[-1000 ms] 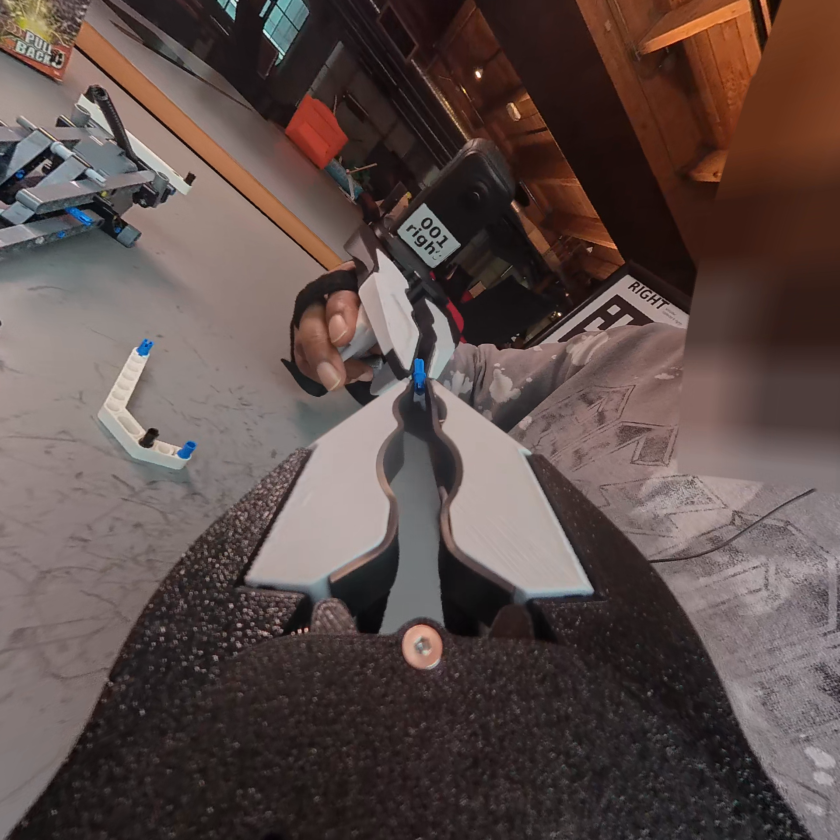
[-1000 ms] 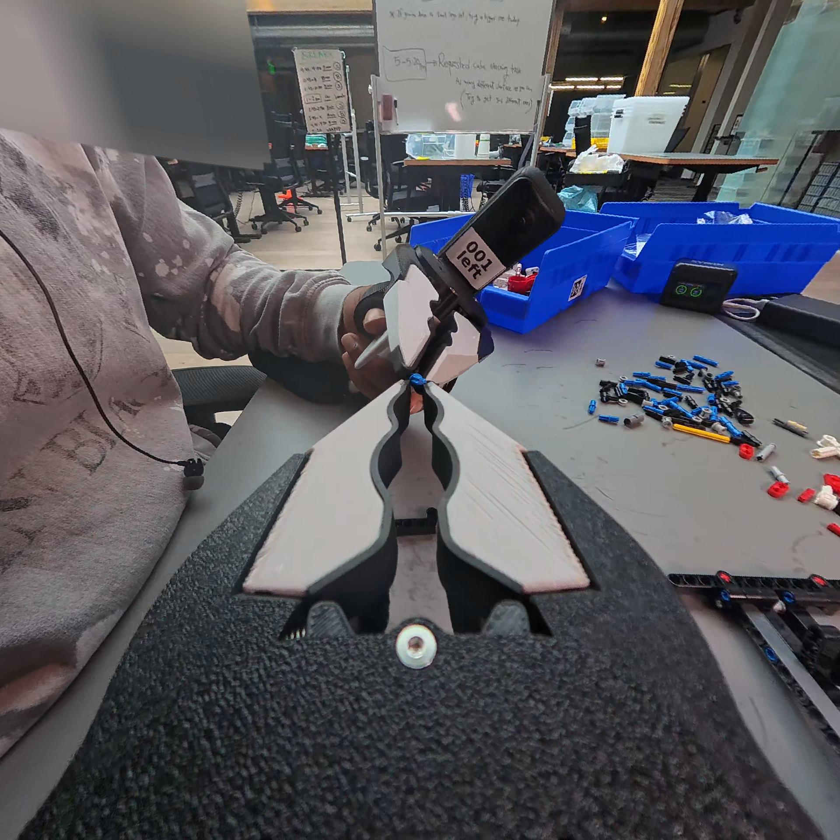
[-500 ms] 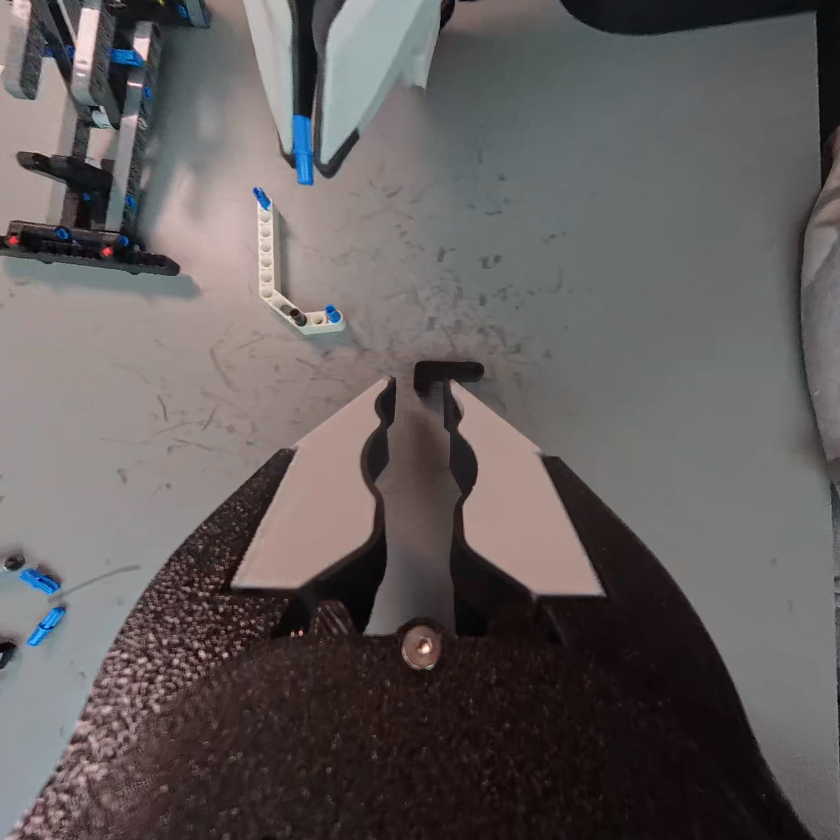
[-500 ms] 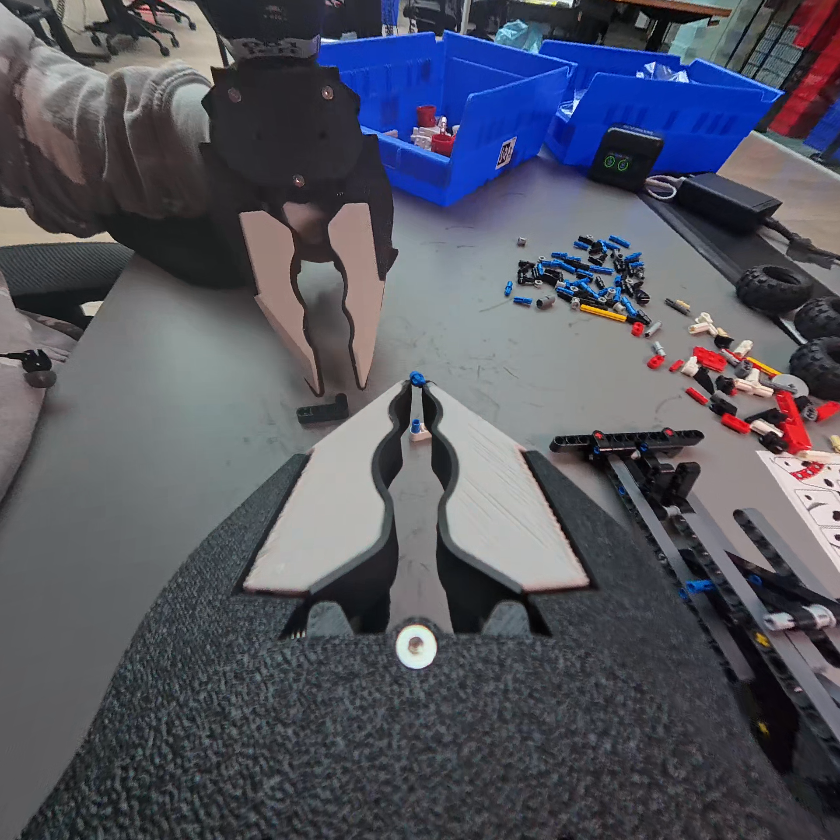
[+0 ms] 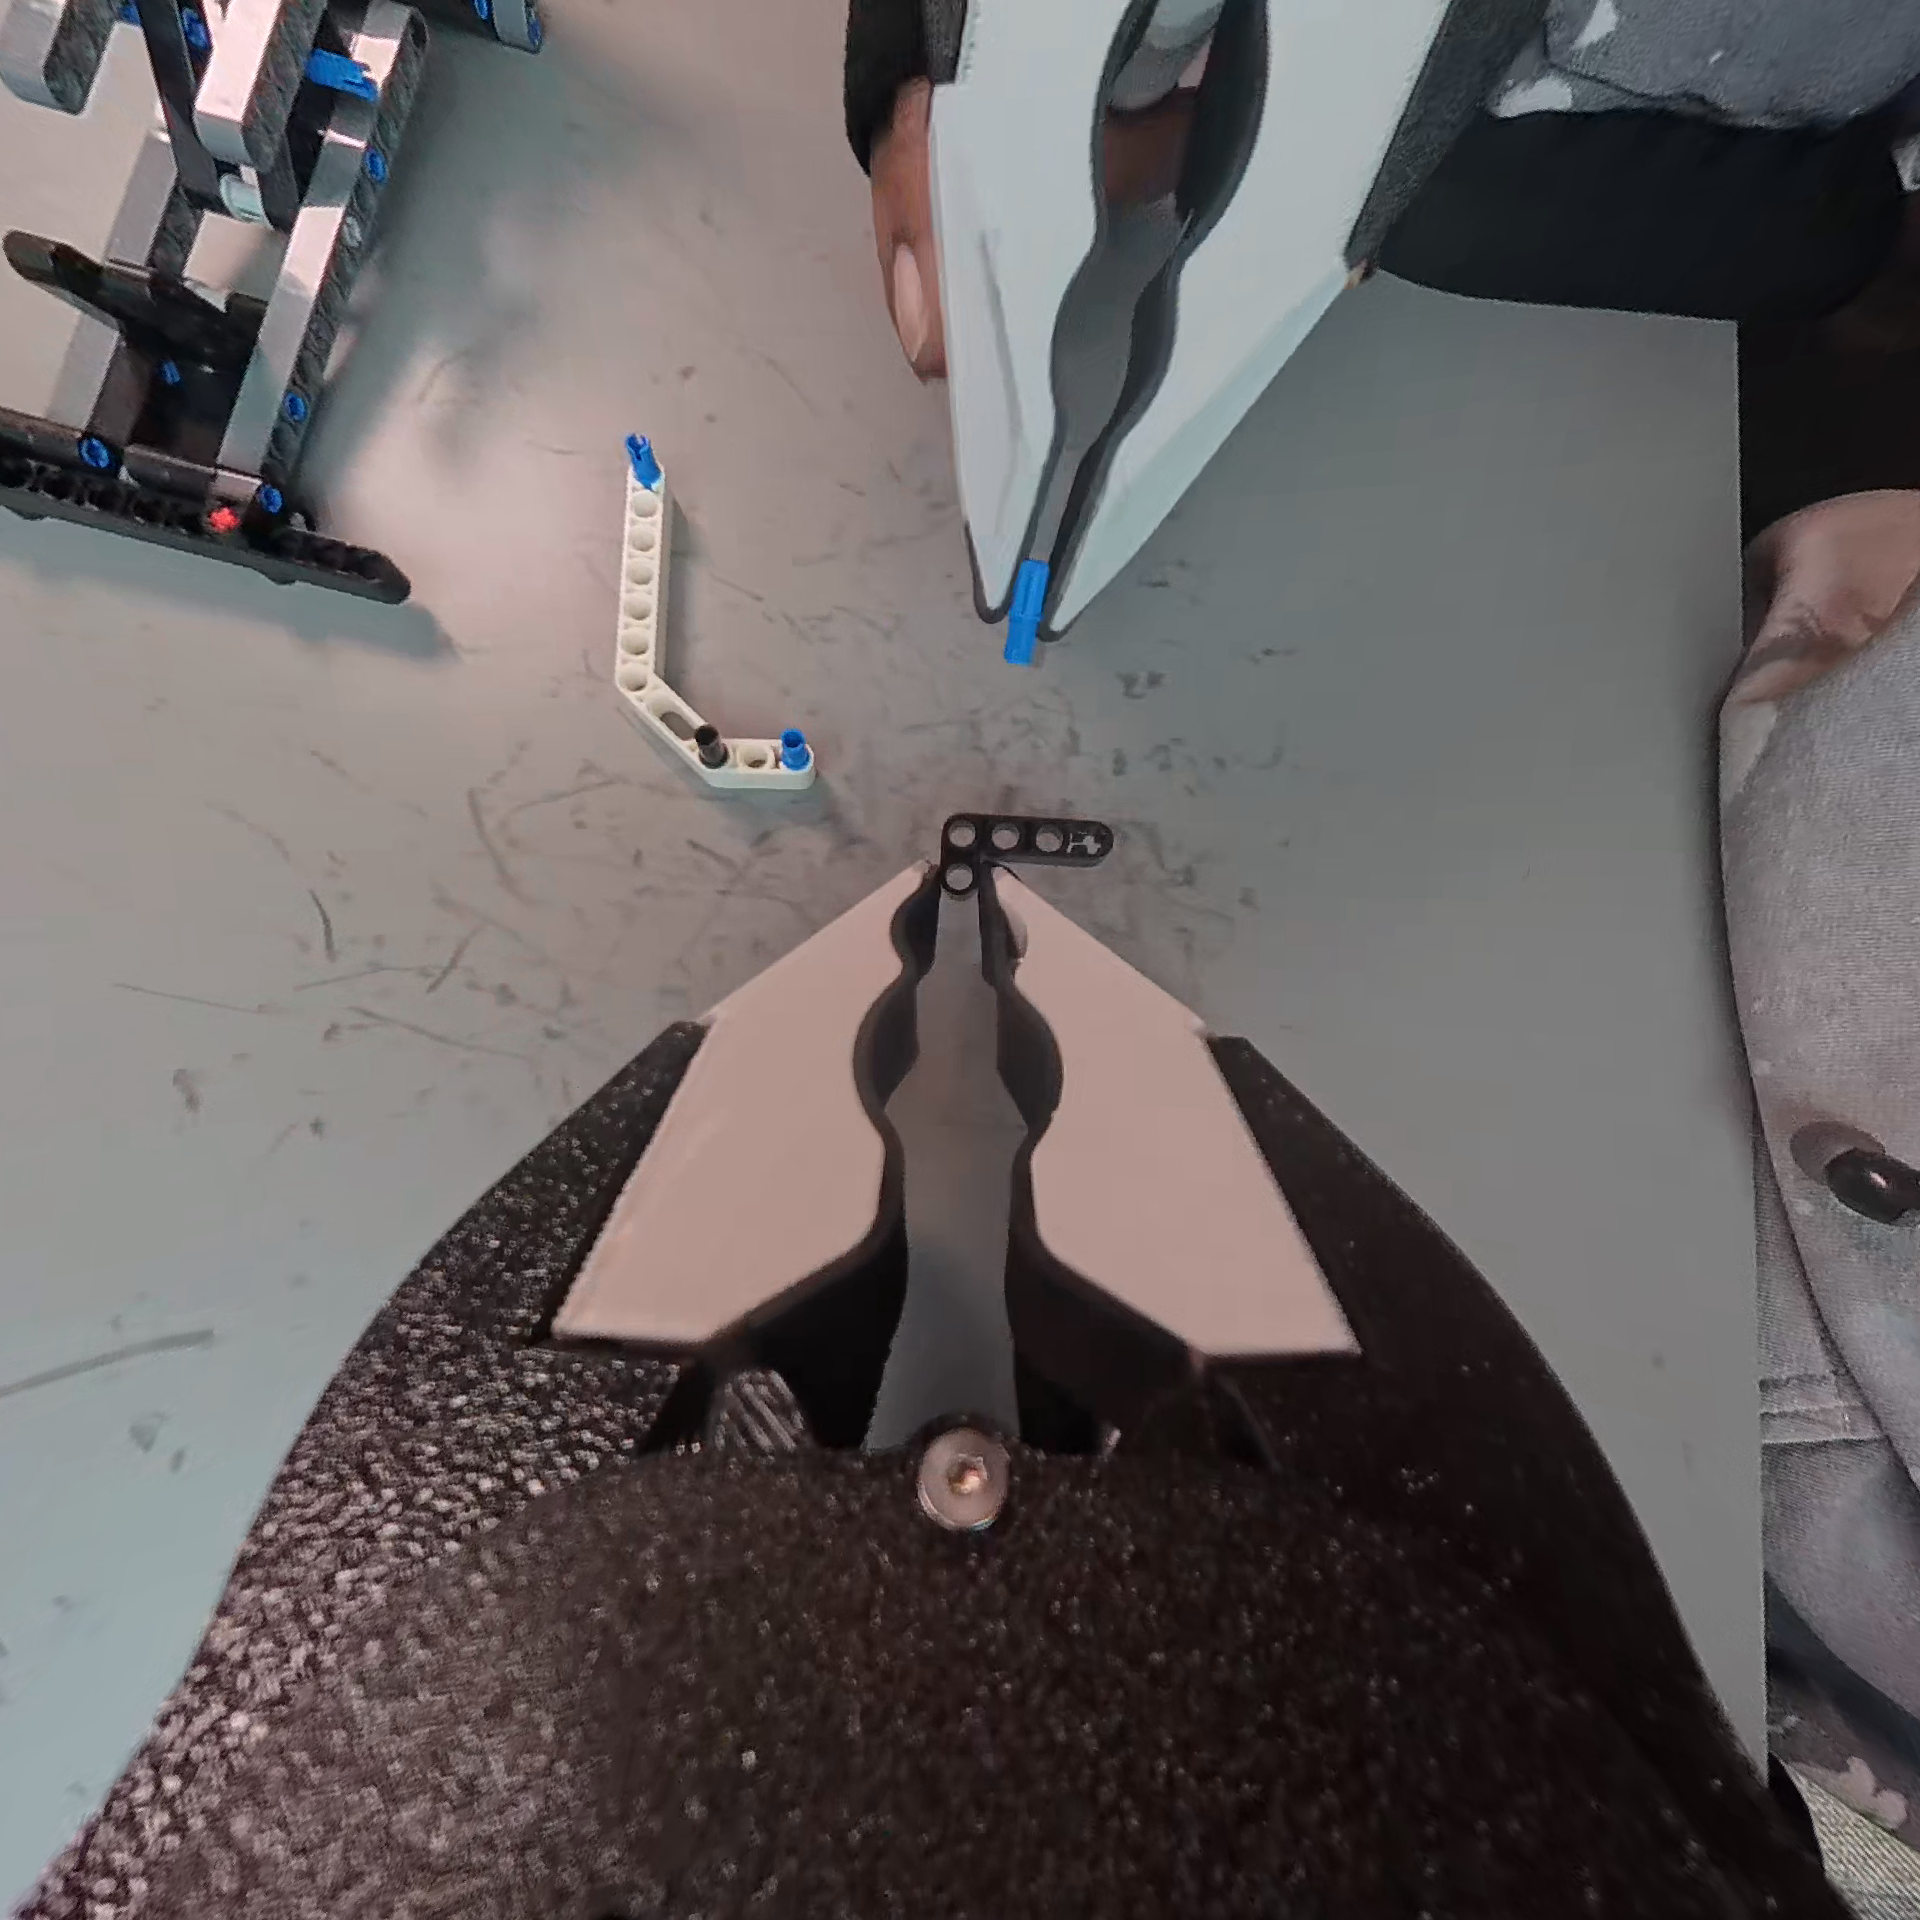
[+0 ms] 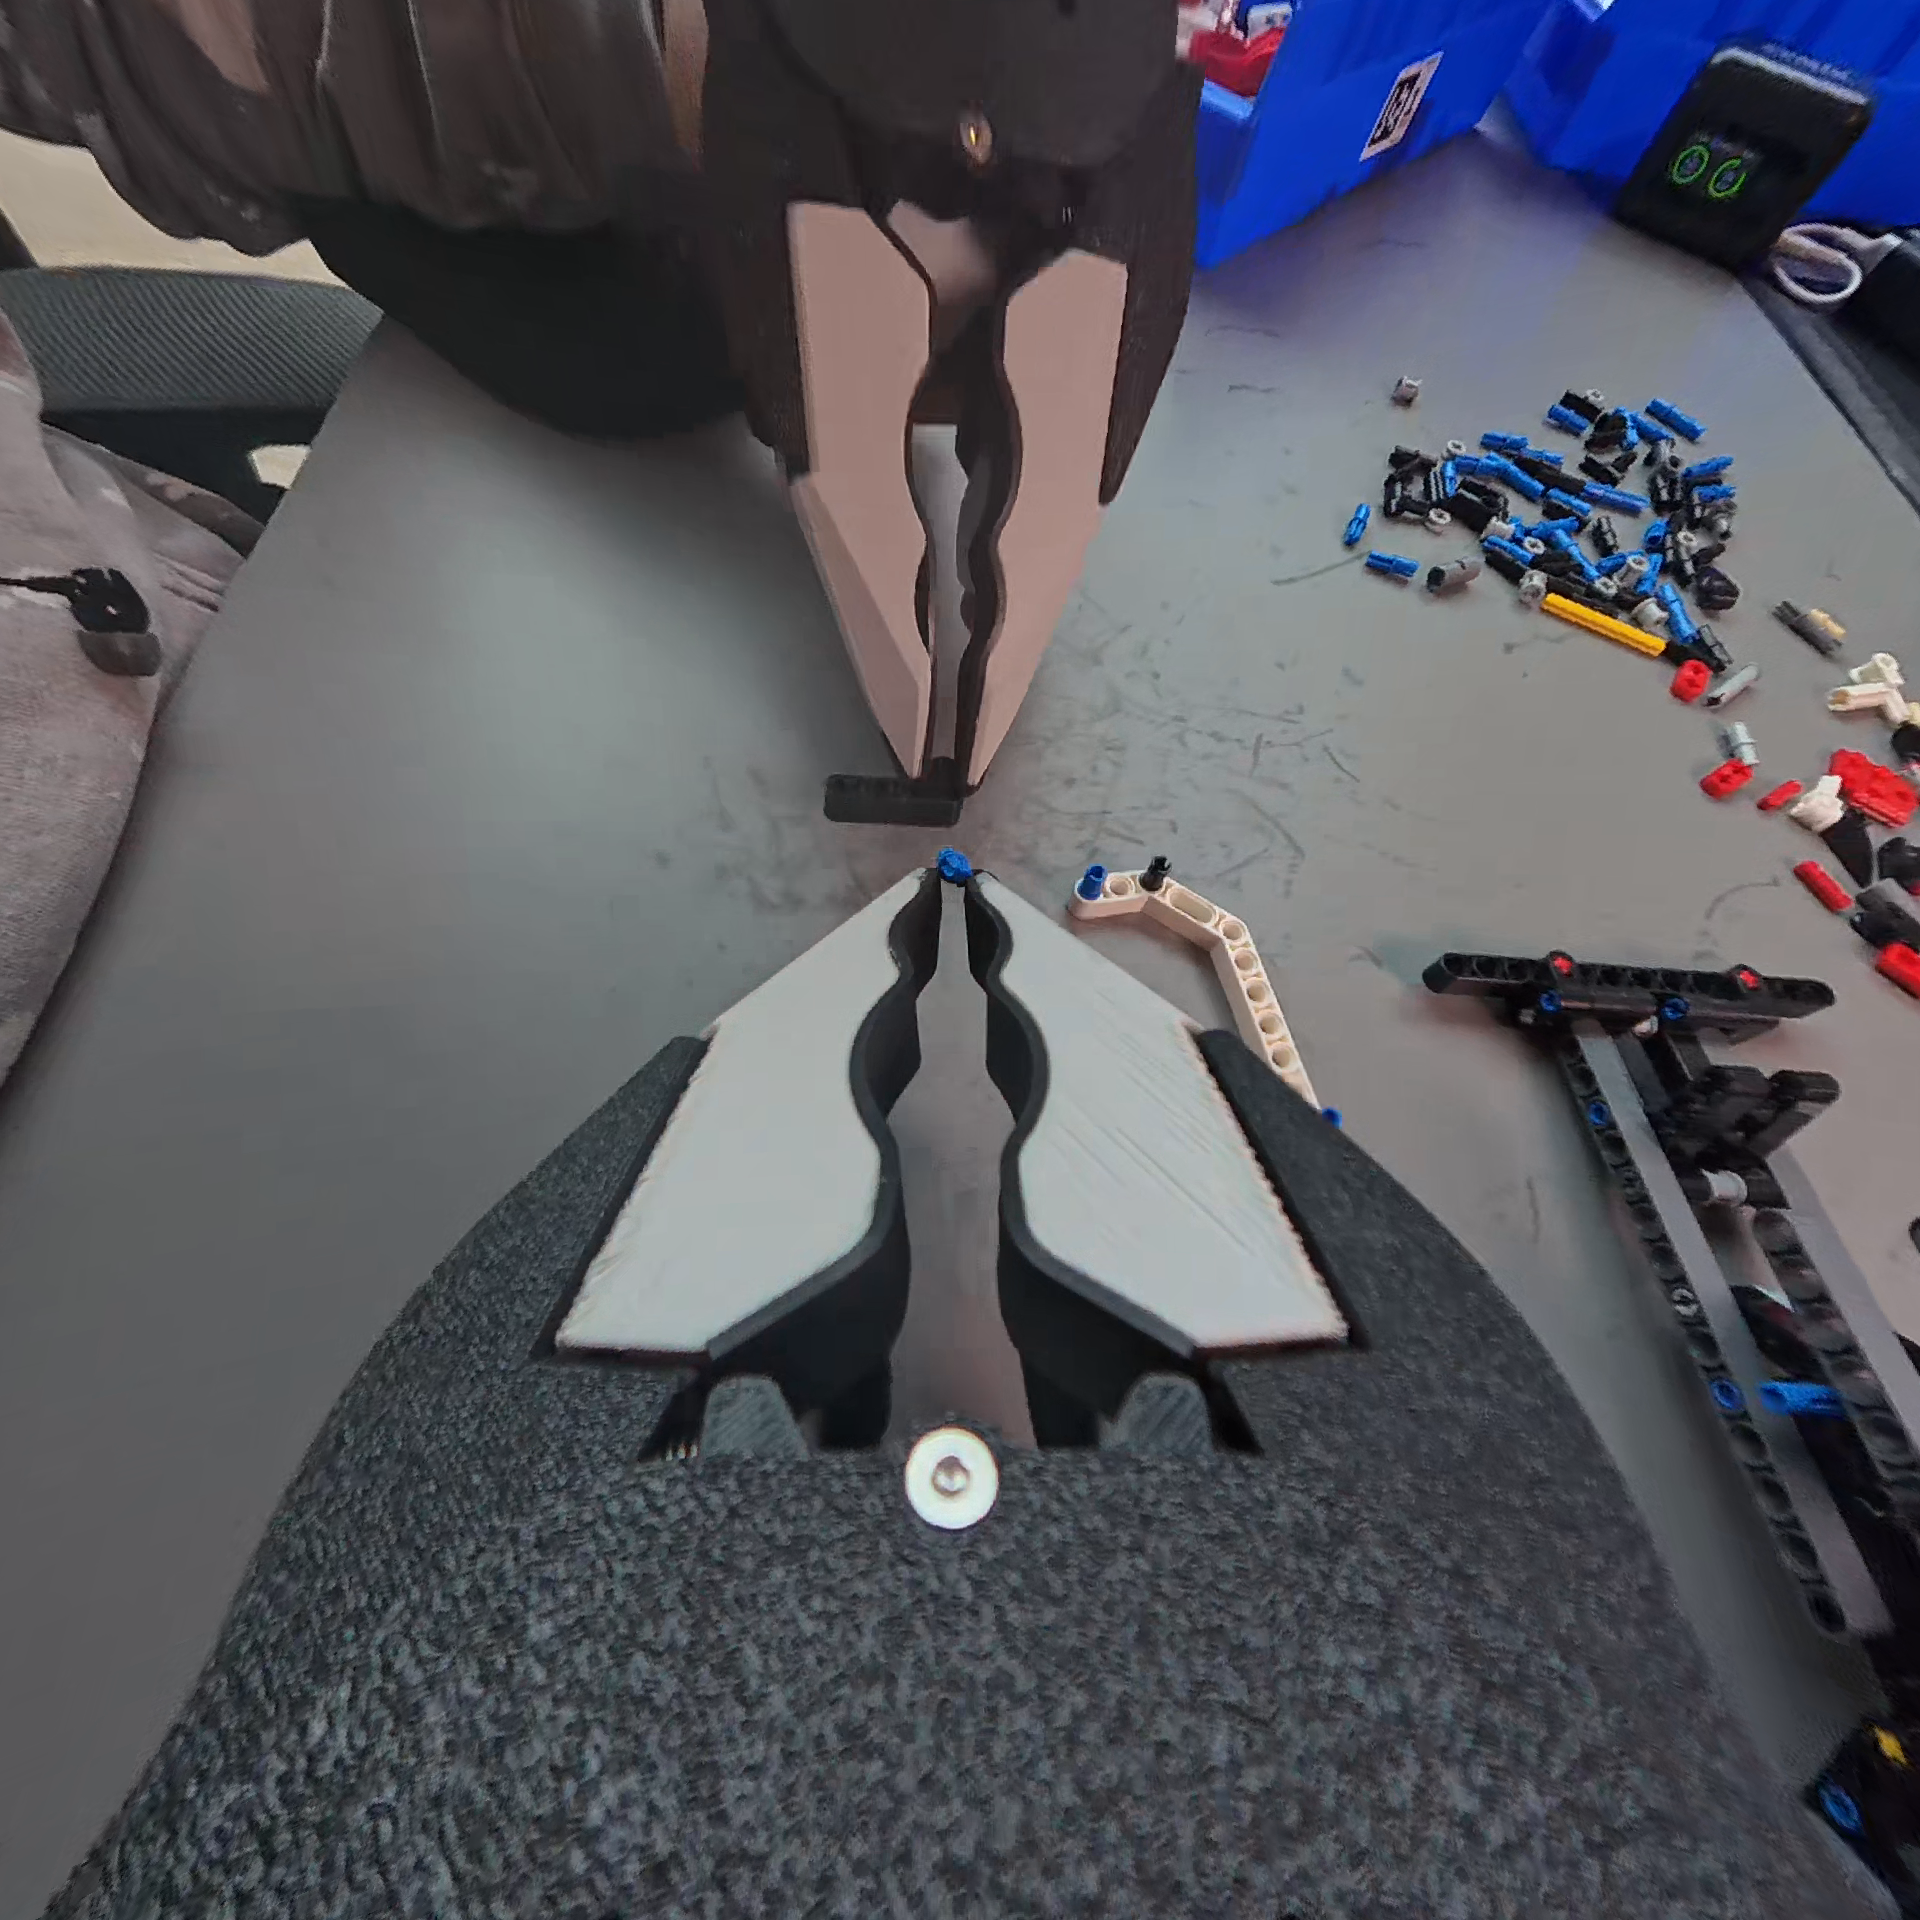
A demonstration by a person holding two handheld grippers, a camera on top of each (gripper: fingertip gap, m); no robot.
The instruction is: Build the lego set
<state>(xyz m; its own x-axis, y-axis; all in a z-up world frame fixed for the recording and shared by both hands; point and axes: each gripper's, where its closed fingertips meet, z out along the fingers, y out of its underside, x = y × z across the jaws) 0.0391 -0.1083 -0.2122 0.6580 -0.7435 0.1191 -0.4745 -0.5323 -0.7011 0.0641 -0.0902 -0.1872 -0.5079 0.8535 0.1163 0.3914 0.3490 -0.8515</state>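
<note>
In the left wrist view, my left gripper (image 5: 961,875) is shut on the short leg of a small black L-shaped beam (image 5: 1029,840), which is down at the grey table (image 5: 1455,727). My right gripper (image 6: 951,878) is shut on a blue pin (image 6: 951,864) and points at the beam (image 6: 891,800) from just in front of it. The left wrist view shows the pin (image 5: 1023,615) sticking out of the right gripper's tips, a short way beyond the beam. A white bent beam (image 5: 646,613) with blue and black pins lies to the left.
A partly built black and grey chassis (image 6: 1662,1091) lies at the right in the right wrist view, beside the white bent beam (image 6: 1236,961). A pile of loose small parts (image 6: 1558,520) lies beyond. Blue bins (image 6: 1351,104) and a black device (image 6: 1745,145) stand at the back. The gap from one gripper's tips to the other's is roughly 5 cm.
The blue pin passed from my left gripper to my right. Both grippers came down to the table. My left gripper closed on the black L-shaped beam, and my right drew nearer.
</note>
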